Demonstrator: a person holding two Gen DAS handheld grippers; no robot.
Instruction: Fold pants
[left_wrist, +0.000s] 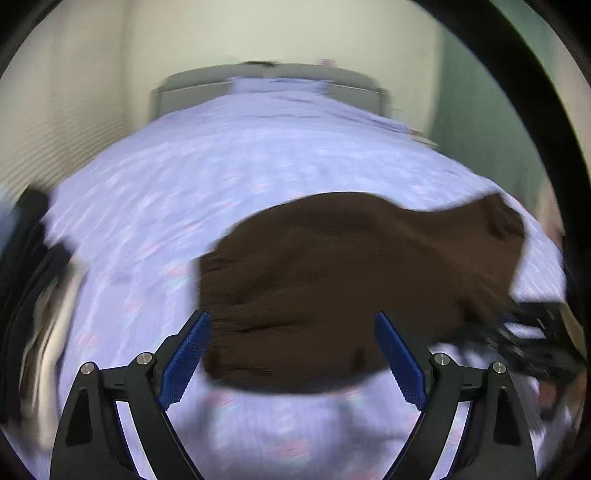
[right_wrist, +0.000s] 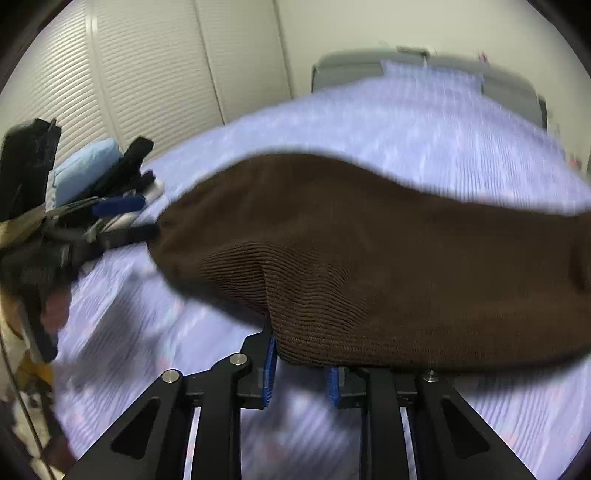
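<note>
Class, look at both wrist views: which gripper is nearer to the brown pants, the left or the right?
Right. The right gripper sits directly under the brown pants, whose hem drapes over its narrowly spaced fingers. The left gripper is wide open, with the pants ahead of its fingertips.

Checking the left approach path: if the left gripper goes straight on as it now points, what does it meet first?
Most likely the brown pants: they fill the line between the open left gripper fingers, on the bedspread. Blur leaves depth unclear.

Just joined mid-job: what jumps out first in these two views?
The brown corduroy pants dominate both views, lying across the lavender bedspread. The right gripper has its jaws nearly together under the hem, while the left gripper hangs open.
</note>
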